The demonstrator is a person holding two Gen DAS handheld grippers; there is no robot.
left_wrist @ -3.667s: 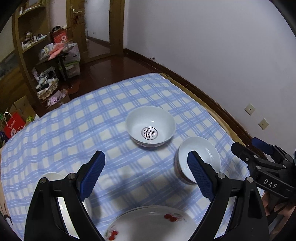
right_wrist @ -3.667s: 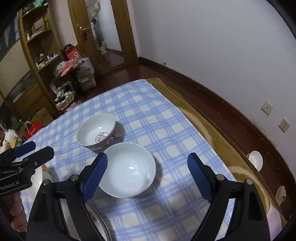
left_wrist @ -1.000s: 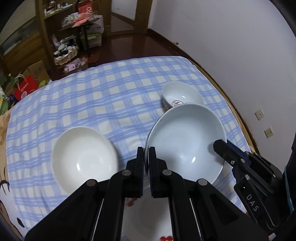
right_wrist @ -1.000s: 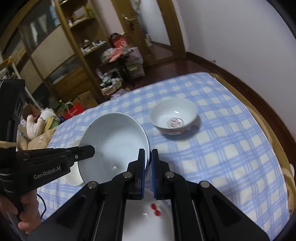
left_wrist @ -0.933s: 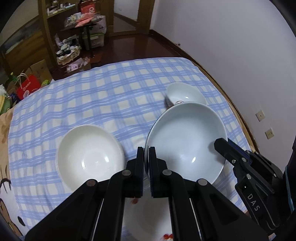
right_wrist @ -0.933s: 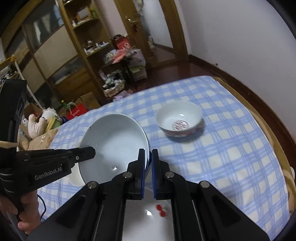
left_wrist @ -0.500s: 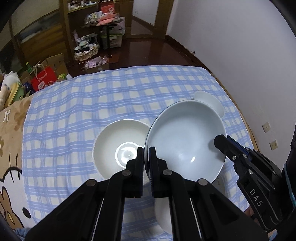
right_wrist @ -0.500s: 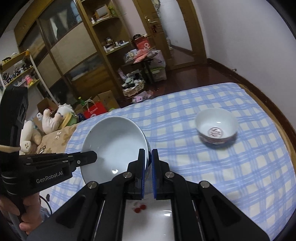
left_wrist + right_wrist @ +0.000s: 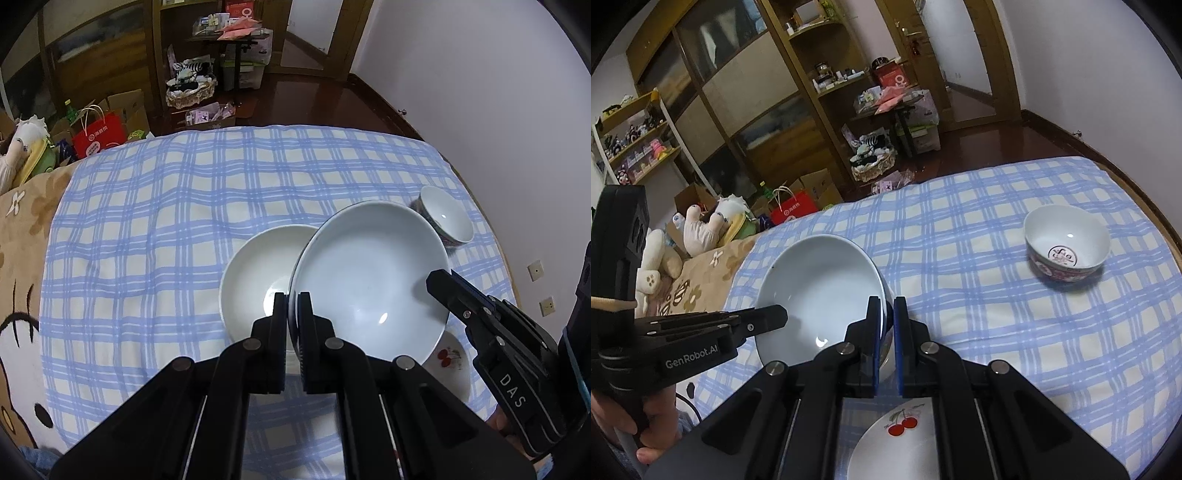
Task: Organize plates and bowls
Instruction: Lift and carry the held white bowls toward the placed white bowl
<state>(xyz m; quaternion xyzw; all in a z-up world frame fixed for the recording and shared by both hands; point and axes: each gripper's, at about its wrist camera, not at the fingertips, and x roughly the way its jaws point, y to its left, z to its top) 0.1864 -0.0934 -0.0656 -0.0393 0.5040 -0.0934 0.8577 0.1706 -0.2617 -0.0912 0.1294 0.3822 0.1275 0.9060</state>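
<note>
Left wrist view: left gripper (image 9: 291,317) at lower centre, jaws pressed together on the near rim of the pale blue bowl (image 9: 369,280), held tilted above the checked cloth (image 9: 166,221).
Under the held bowl: white bowl (image 9: 258,277) resting on the cloth at centre, its right part covered by the held bowl.
Right edge: right gripper (image 9: 437,282) reaching in from lower right, black, tip at the held bowl's far rim.
Lower right: cherry plate (image 9: 452,360), mostly hidden behind the held bowl and the right gripper.
Upper right of cloth: small patterned bowl (image 9: 445,219), apart from the rest, upright.
Background: red bag (image 9: 98,134) and shelves beyond the cloth at upper left.
Right wrist view: right gripper (image 9: 885,325) at lower centre, blue pads pinching the bowl's rim; pale blue bowl (image 9: 820,288) left of centre.
Left edge: left gripper (image 9: 768,319) entering from the left, gripped by a hand (image 9: 646,417) at lower left.
Only here: cherry print on the plate (image 9: 905,435) clear at bottom centre; red mark inside the small patterned bowl (image 9: 1065,243) at right; stuffed toys (image 9: 701,229) at left.
Only in left wrist view: the white bowl, blocked here by the held bowl.
</note>
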